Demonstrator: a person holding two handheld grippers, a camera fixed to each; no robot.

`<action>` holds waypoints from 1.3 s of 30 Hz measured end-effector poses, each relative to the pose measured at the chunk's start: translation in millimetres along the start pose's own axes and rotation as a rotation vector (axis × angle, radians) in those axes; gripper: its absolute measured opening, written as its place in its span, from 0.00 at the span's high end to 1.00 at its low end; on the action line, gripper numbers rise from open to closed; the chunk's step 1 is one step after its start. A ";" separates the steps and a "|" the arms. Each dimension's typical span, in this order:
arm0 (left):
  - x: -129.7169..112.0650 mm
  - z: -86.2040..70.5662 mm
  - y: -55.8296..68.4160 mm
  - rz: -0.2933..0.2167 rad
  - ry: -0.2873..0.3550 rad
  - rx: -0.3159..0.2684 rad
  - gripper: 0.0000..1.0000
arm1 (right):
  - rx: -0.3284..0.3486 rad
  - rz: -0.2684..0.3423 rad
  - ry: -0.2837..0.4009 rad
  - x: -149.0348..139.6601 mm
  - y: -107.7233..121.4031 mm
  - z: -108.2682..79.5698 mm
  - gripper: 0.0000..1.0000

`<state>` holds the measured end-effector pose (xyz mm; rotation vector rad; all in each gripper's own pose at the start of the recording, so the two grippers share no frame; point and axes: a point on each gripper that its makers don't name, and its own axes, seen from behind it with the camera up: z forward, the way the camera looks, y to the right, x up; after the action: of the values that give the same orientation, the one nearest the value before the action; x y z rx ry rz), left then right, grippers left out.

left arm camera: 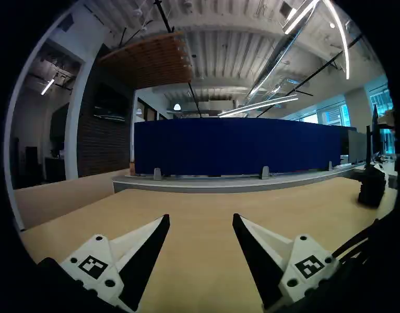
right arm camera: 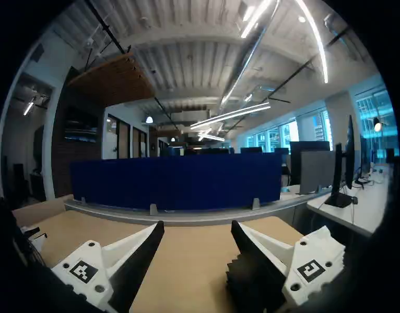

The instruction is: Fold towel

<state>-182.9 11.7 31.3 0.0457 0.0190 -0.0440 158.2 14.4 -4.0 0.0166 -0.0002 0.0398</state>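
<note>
The left gripper [left arm camera: 200, 217] hovers low over a pale wooden tabletop [left arm camera: 200, 195]. Its two fingers are spread wide and there is nothing between them. The right gripper [right arm camera: 197, 224] is spread just as wide and grips nothing either.

A dark ridged bundle [left arm camera: 371, 187] sits on the tabletop at the right edge of the left gripper view, well apart from that gripper. In the right gripper view it lies at the lower centre [right arm camera: 249, 284], just beside the inner face of the right-hand finger. This is probably the towel, but it is too dim to be sure, and I cannot tell whether the finger touches it. A blue partition [left arm camera: 236, 146] crosses the middle of both views, behind the tabletop's far edge.

The step in hand looks like the first approach, and no fold appears to have started. To do it well:
- Tilt both grippers down so the cloth comes fully into view.
- Set each gripper at a separate corner of one edge.
- Close on a single layer rather than the whole heap.
- Lift both corners evenly so the edge stays straight as it carries over.
</note>
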 end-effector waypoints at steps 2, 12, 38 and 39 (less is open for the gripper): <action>0.0 -0.1 -0.2 0.000 0.000 0.000 0.11 | 0.002 0.001 -0.002 -11.5 0.0 1.3 0.00; -0.8 -0.1 -0.4 0.000 0.000 0.000 0.11 | -0.015 0.010 0.006 -72.0 4.4 6.8 0.00; -0.5 -0.4 -1.1 0.000 0.000 0.000 0.11 | 0.009 0.017 -0.034 -154.8 -7.6 15.4 0.01; -0.5 -0.4 -1.1 0.000 0.000 0.000 0.11 | 0.009 0.014 -0.035 -155.8 -8.1 15.5 0.01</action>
<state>-183.5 10.6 30.9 0.0457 0.0191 -0.0438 2.9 -0.1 11.2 0.0263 -0.0354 0.0539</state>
